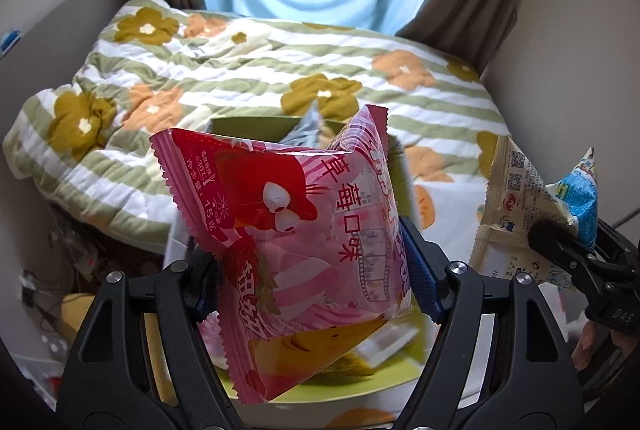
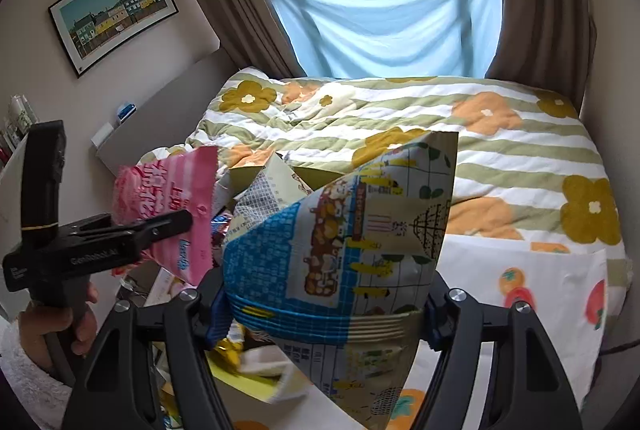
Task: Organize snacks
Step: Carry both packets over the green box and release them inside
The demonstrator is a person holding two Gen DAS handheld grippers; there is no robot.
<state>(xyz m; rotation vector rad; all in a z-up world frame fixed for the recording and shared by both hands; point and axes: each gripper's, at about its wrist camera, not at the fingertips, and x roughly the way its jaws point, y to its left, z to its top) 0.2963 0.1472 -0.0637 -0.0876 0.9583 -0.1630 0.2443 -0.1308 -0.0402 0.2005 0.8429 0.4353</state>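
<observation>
My left gripper [image 1: 316, 270] is shut on a pink and red strawberry snack packet [image 1: 292, 226] and holds it in the air above a green box [image 1: 248, 127]. The same packet shows at the left of the right wrist view [image 2: 176, 213]. My right gripper [image 2: 324, 314] is shut on a cream and blue snack bag [image 2: 352, 242], also lifted; it shows at the right edge of the left wrist view [image 1: 528, 197]. The green box holds several more packets, mostly hidden behind the held snacks.
A bed with a flowered, green-striped quilt [image 1: 248, 69] fills the space ahead. A white cloth with orange fruit prints [image 2: 520, 270] lies near the box. Curtains and a blue sheet [image 2: 384, 21] hang at the window. Clutter lies on the floor at left [image 1: 52, 290].
</observation>
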